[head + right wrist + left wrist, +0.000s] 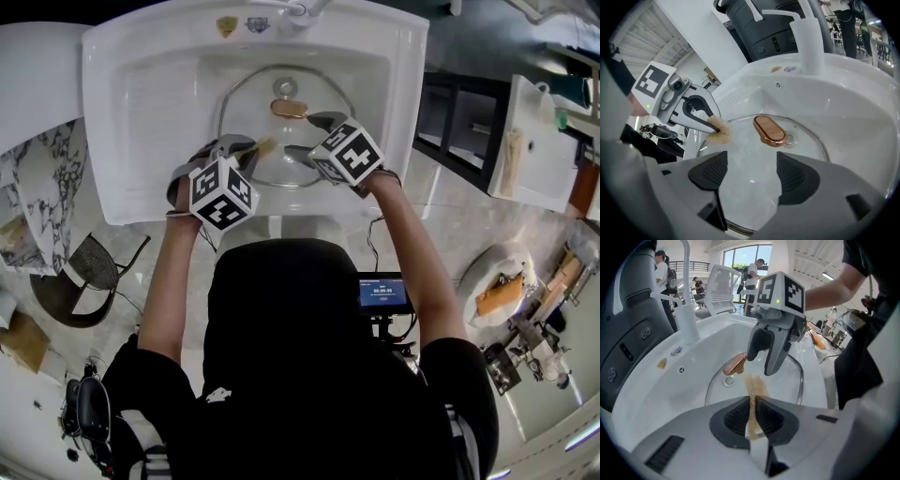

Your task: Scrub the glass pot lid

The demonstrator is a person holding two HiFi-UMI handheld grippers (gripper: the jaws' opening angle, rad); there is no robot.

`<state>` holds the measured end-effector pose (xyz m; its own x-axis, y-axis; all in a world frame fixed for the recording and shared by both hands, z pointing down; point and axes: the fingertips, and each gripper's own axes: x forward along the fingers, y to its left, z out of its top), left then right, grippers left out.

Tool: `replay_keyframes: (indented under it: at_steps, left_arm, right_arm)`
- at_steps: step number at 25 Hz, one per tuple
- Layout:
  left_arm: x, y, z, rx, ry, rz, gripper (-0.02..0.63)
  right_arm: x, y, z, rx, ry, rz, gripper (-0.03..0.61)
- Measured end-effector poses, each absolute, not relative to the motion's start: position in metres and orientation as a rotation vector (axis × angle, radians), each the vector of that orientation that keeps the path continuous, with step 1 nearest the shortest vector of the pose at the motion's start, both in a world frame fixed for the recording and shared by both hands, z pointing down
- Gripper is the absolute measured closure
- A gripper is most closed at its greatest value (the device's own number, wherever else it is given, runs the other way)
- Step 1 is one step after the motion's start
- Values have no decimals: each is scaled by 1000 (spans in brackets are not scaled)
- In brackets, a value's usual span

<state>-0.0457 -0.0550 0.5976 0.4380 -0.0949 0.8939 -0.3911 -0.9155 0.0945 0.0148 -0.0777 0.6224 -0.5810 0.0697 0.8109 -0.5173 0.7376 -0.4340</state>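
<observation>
Sponge (754, 386) clamped in left gripper (753, 414), tip against glass pot lid (806, 140), right gripper (749, 176) jaws wide apart above lid.

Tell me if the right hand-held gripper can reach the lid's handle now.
Probably yes. The right hand-held gripper hangs open over the lid, the handle just ahead with nothing between; the scrubber is off to one side.

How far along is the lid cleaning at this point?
Done: the glass lid lies in the sink, and the left gripper is clamped on a tan scrub pad. In hand: the pad's tip is down at the glass near the copper handle, and the right gripper is open over the lid. Left: most of the scrubbing, likely; no suds or wiped streaks show.
</observation>
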Motion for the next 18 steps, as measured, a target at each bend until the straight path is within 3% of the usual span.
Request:
replay_keyframes:
  at_steps: [18]
  left_arm:
    - [-51,-75,616,2292,-477,1492,591]
  right_arm:
    - [14,-77,621,334,-2058,832,265]
